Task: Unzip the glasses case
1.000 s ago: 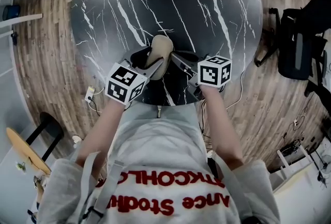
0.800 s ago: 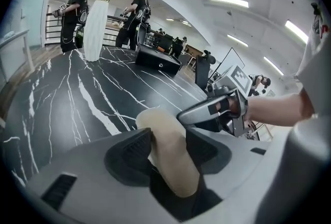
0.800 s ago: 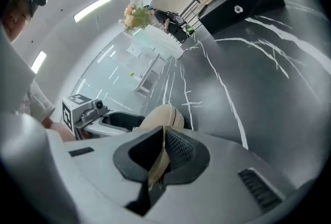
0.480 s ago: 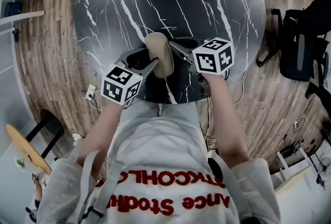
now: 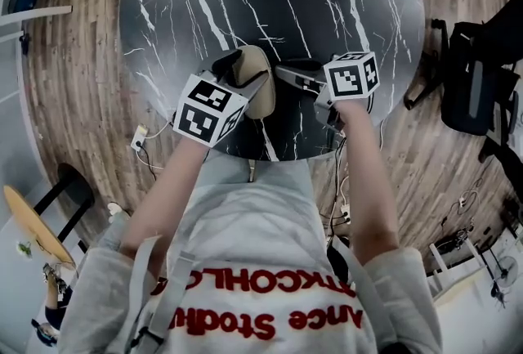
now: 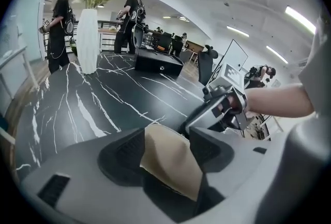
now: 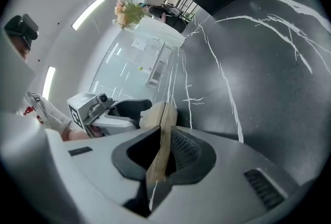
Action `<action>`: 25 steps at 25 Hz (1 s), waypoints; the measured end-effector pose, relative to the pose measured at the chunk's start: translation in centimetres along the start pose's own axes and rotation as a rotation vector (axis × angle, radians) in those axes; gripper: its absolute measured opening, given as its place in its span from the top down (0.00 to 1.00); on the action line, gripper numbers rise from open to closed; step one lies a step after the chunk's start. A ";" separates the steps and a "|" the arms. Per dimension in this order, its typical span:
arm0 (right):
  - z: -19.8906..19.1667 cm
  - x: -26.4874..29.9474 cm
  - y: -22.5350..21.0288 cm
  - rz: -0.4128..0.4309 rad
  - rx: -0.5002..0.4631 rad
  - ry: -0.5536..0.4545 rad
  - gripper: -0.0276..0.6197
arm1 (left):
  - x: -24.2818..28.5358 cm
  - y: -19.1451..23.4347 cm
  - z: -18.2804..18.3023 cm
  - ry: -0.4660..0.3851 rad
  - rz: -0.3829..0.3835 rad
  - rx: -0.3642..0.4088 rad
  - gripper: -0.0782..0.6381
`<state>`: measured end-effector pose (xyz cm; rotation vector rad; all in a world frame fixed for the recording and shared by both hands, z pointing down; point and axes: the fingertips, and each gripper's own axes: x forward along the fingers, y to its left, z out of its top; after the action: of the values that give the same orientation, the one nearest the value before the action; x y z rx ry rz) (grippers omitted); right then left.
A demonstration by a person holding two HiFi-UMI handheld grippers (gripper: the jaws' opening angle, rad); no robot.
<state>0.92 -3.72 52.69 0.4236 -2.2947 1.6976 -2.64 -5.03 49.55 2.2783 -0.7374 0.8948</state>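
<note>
Two grippers meet at the glasses case point(image 5: 255, 76), raised on edge over the desk point(image 5: 327, 9). We find the right gripper point(image 7: 163, 135) with fingers pinching its edge. The left gripper point(image 6: 165, 135), fingers just opened wide, straddles it loosely. We advise re-pinching the zip pull squarely while the right holds steady.

A: Status on left gripper point(image 6: 166, 139)?
B: Spread wide, just been opening. Straddling glasses case point(image 6: 170, 168), pads either side, no squeeze visible. Angled down.
A: And on right gripper point(image 7: 162, 141)?
B: Clamped on case's thin edge, fingertips facing left gripper's. Reaching forward with left forearm point(image 5: 163, 189) and right forearm point(image 5: 364, 172), converging.
</note>
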 end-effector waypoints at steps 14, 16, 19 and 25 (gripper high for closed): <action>-0.1 1.1 0.0 0.023 -0.006 0.134 0.89 | 0.4 -0.3 -0.5 -0.023 0.071 0.115 0.57; -0.1 1.1 0.0 0.016 -0.005 0.132 0.90 | 0.4 -0.2 -0.6 -0.022 0.067 0.109 0.57; -0.3 1.0 0.1 0.006 -0.010 0.126 0.92 | 0.4 -0.2 -0.6 -0.029 0.067 0.102 0.57; -1.5 0.8 0.2 -0.034 -0.065 0.162 0.94 | 0.3 0.1 -0.4 -0.058 0.077 0.071 0.59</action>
<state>0.19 -2.33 53.19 0.2984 -2.2069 1.5757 -2.70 -4.88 50.07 2.3604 -0.8363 0.9071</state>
